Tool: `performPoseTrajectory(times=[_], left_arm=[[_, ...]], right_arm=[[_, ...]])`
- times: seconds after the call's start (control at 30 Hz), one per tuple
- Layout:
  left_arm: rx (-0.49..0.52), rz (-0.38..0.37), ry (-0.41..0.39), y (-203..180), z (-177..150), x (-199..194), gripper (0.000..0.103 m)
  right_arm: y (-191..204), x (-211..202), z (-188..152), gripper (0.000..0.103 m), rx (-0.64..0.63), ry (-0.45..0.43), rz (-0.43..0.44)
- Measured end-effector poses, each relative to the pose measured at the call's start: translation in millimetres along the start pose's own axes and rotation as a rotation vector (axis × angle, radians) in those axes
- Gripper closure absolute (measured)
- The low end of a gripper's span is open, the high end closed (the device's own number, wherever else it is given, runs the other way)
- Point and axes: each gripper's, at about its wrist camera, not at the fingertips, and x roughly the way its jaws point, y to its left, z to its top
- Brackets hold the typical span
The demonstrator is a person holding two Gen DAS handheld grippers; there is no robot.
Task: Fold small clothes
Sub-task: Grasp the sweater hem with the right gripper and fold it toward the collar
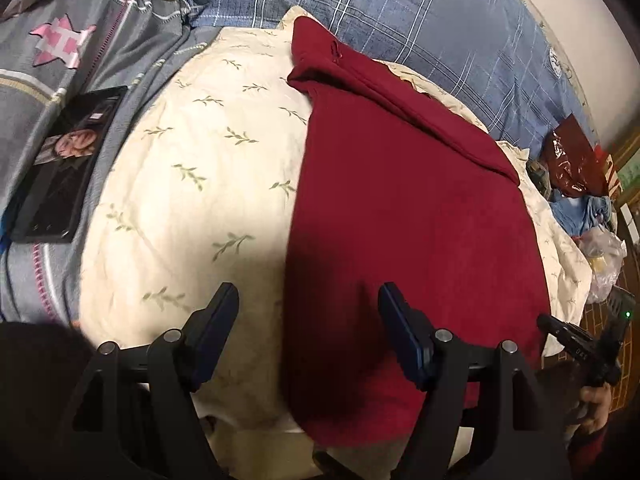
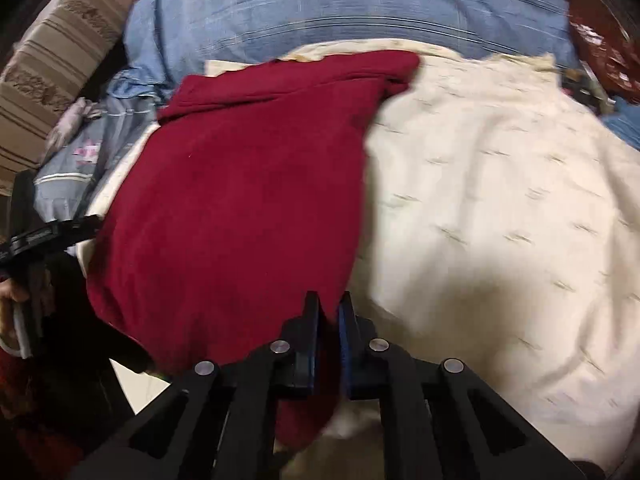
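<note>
Nearest in the right wrist view, the right gripper (image 2: 329,312) has its jaws pinched together on the near right corner of the dark red garment (image 2: 240,200), a tongue of cloth hanging down between the fingers; in the left wrist view the left gripper (image 1: 308,300) is spread wide with nothing in it, one finger over the cream pillow (image 1: 192,168) and the other over the garment's near left part, and whether it touches the cloth cannot be told.

The garment lies fairly flat along the pillow, running from the near edge to the far edge; it already reads as a long narrow panel, and at the far end a strip, perhaps a sleeve or collar, lies across the top; so I judge a first lengthwise fold is likely done, while the crosswise fold bringing near end to far end is left.

To the left lies a phone (image 1: 60,164) with a lit screen, no text legible; beyond, the blue checked bedding (image 1: 420,32) carries round green emblems whose lettering is too small to read.
</note>
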Motion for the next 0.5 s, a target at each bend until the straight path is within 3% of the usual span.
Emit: performPoseTrajectory(times=[0.13,0.23,0.3,0.5], left_arm=[[0.011,-0.014,0.045,-5,-16,8,0.031],[0.047,0.003,0.045,-10,-26,6,0.031],[0.060,0.013,0.044,-13,-29,7,0.031],[0.086,0.014,0.051,-27,-34,12,0.031]], right_arm=[[-12,13,-13,0.098,0.060,0.029,0.028],[-16,11,-18,0.087,0.090,0.038,0.091],[-17,13,-21,0.065,0.091,0.055,0.122],[6,23,-28,0.063,0.006,0.076,0.136]])
